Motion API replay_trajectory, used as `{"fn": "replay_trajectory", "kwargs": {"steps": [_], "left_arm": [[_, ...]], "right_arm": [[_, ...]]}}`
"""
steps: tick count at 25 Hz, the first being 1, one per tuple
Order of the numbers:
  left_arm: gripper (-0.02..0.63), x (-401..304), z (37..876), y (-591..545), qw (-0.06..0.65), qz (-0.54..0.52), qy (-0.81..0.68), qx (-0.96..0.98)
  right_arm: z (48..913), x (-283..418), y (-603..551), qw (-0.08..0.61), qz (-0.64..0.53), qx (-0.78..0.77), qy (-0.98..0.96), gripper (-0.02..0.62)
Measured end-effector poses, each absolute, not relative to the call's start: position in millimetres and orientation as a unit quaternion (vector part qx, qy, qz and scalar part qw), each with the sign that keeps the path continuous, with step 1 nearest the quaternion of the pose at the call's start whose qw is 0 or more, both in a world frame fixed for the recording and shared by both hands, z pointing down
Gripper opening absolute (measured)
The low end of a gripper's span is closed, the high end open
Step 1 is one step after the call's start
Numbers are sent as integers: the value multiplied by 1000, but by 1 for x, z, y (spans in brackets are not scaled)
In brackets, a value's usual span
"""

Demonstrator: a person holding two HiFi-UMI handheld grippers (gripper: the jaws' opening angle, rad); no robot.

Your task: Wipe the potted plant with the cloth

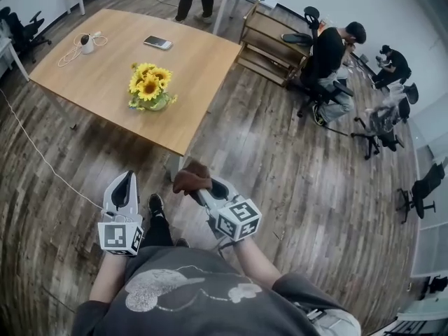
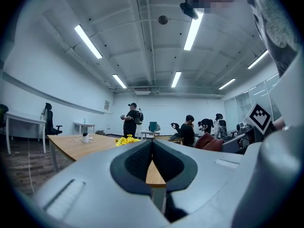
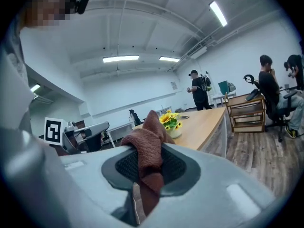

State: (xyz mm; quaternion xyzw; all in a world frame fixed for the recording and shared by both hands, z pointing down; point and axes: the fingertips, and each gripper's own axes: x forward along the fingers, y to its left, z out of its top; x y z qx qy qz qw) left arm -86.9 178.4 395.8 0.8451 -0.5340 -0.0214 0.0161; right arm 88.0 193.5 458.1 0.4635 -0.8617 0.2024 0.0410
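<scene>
Right gripper [image 1: 203, 190] jaws tight on cloth [image 3: 145, 144]

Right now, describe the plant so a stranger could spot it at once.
Find the big wooden table ahead. The plant stands near its close edge, apart from the phone and white gadget at the far side. It alone has yellow sunflowers.

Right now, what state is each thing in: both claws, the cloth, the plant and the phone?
Left claw: shut, empty.
Right claw: shut on the cloth.
Cloth: bunched, held in the air, short of the table.
Plant: upright on the table, apart from both claws.
Phone: lying flat on the table.
</scene>
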Motion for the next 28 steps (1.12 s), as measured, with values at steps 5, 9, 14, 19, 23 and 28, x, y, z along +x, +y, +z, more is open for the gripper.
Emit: {"fn": "replay_trajectory", "kwargs": {"steps": [5,9,14,19,23,28], "left_arm": [[20,-82,409,113,41,-33,-517,854],[20,-85,412,58,34,-30,-512,858],[111,-83,427,6,38,-7,-495,868],[255,-77,451,-31,37,26,-471,881],[371,-75,472,-63,30,50,-476,877],[407,-72,494,-87,30,79,-469,879]], "right_arm": [[459,105,136,47,204,498,-841,72],[449,109,84,46,198,511,-835,72],[442,112,31,42,199,532,-822,74],[450,121,-9,49,208,559,-801,74],[457,125,-36,62,212,569,-792,74],[463,127,-66,90,211,559,-797,74]]}}
